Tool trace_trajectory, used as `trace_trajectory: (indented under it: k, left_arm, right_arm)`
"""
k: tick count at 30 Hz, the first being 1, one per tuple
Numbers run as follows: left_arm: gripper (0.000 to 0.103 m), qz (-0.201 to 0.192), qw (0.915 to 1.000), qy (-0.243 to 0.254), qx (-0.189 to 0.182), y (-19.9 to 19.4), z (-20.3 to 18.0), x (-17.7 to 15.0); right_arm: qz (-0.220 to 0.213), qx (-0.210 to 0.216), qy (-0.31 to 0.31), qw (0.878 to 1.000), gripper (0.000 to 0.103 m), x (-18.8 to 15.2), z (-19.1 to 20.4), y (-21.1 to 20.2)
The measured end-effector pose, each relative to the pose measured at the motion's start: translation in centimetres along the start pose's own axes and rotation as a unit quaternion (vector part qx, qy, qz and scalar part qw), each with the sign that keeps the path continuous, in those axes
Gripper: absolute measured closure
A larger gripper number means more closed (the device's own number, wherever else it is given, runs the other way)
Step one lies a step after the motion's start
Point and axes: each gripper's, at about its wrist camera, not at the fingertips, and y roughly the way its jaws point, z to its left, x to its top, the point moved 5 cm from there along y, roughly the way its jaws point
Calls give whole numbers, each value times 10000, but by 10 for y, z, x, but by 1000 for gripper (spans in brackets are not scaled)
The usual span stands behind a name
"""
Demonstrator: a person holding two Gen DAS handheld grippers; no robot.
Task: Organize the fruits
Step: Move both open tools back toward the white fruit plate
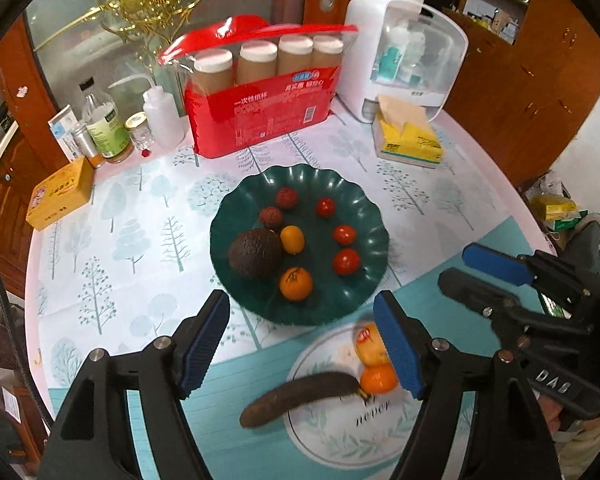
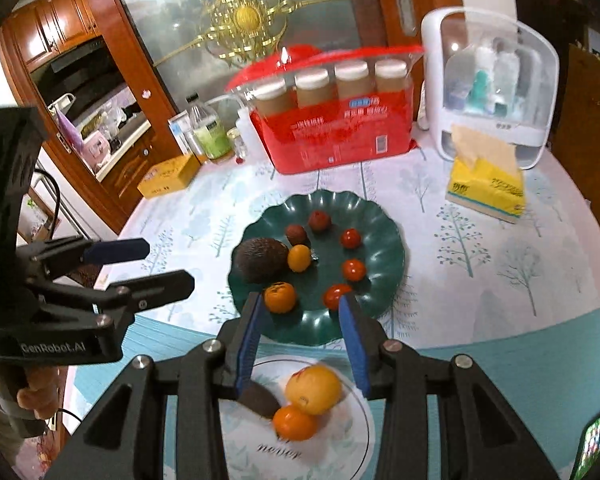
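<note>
A dark green scalloped plate holds an avocado, two lychees, a kumquat, a small orange and three cherry tomatoes. Nearer me, a white plate carries a blackened banana, an orange and a yellow fruit with a sticker. My left gripper hangs open above the gap between the two plates, with nothing between its pads. My right gripper hovers over the white plate, jaws apart and holding nothing.
At the back of the round table stand a red pack of paper cups, a white dispenser box, a yellow tissue pack, bottles and jars and a yellow carton. A phone lies at the near right edge.
</note>
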Motion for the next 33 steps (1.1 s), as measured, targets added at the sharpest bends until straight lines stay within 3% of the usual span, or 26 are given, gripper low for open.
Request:
trace_trajectory:
  k: [9,15,25,33]
  left_arm:
    - [26,-275,9994,-96,-199,-45,8,-46]
    - [26,-193,9994,-102,-256,-38,16,-79]
    - [26,433,9982,121,-387,25,28,-126]
    - [26,746,9947,499,-499,80,19,-131]
  right_arm:
    - [-318,-276,145,9990,60,-24,26,-60]
    - [-333,-549,293,9975,52,-51,34,-76]
    - [247,-774,628,9947,51,-112,23,-36]
    - [706,-476,1005,9913,51,-135,3,17]
